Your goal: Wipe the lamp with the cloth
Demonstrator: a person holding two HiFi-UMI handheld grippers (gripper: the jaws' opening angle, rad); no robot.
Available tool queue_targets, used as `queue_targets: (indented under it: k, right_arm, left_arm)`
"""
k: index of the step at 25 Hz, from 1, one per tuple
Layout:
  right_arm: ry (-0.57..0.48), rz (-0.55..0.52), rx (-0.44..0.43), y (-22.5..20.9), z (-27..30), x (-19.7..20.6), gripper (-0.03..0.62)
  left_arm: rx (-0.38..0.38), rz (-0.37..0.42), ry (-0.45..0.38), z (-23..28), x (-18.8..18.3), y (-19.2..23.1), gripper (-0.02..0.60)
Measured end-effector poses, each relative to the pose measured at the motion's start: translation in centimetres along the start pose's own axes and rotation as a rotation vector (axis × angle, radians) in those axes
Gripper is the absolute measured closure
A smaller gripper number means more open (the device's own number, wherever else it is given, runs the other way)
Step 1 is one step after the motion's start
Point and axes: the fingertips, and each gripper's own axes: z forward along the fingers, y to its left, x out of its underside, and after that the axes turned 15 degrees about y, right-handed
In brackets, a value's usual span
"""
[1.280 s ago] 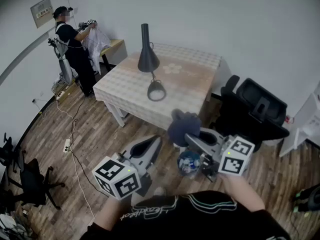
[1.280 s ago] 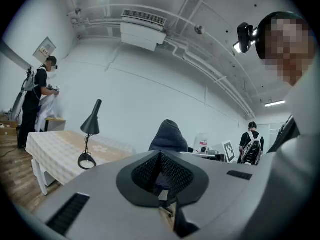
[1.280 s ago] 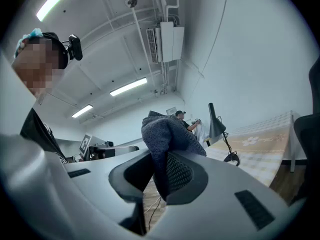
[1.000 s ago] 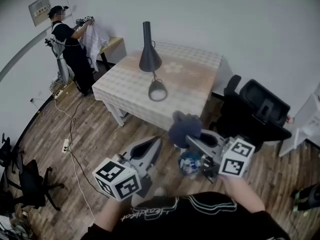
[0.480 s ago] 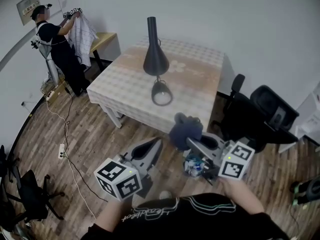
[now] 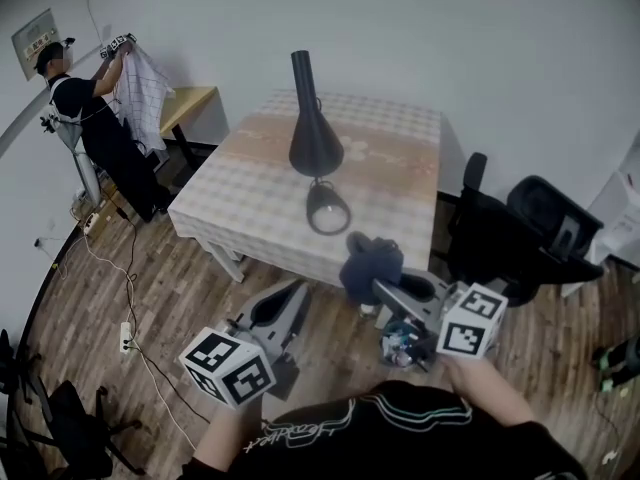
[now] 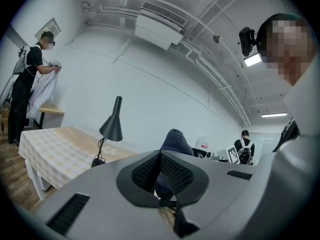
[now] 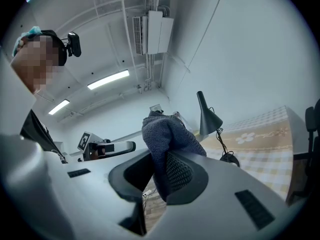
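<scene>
Before the table [image 6: 390, 158], right claw [image 6: 385, 286] pinches the cloth [image 6: 368, 261], lamp [image 6: 314, 138] well apart; left claw [image 6: 292, 296] closed

Table [image 6: 250, 193] with checked covering, black lamp [image 6: 316, 143] upright near its front edge, wood-plank floor [image 6: 170, 298] beneath, black office chair [image 6: 530, 233] standing beside the table.

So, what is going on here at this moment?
A person holds a gripper in each hand. The right gripper is shut on a dark blue cloth. The left gripper is shut and empty. The black lamp stands on the table, apart from both grippers, so wiping has not yet begun. In the far corner another person handles a white fabric.
</scene>
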Motion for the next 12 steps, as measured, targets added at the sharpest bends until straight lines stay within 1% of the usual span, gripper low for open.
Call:
queue_targets:
  k: [2, 6, 12]
  right_arm:
    - [-0.006, 0.0, 0.008, -1.0, 0.1, -0.6, 0.537]
    - [-0.026, -0.009, 0.009, -3.4, -0.2, -3.5, 0.537]
    - [-0.067, -0.002, 0.0, -9.7, 1.8, -6.8, 0.537]
  left_arm:
    - [-0.001, -0.002, -0.003, 0.6, -0.3, 0.5, 0.581]
    - [-0.009, 0.0, -0.004, 2.6, -2.3, 1.2, 0.581]
    - [-0.047, 0.005, 0.008, 6.8, -4.7, 4.6, 0.581]
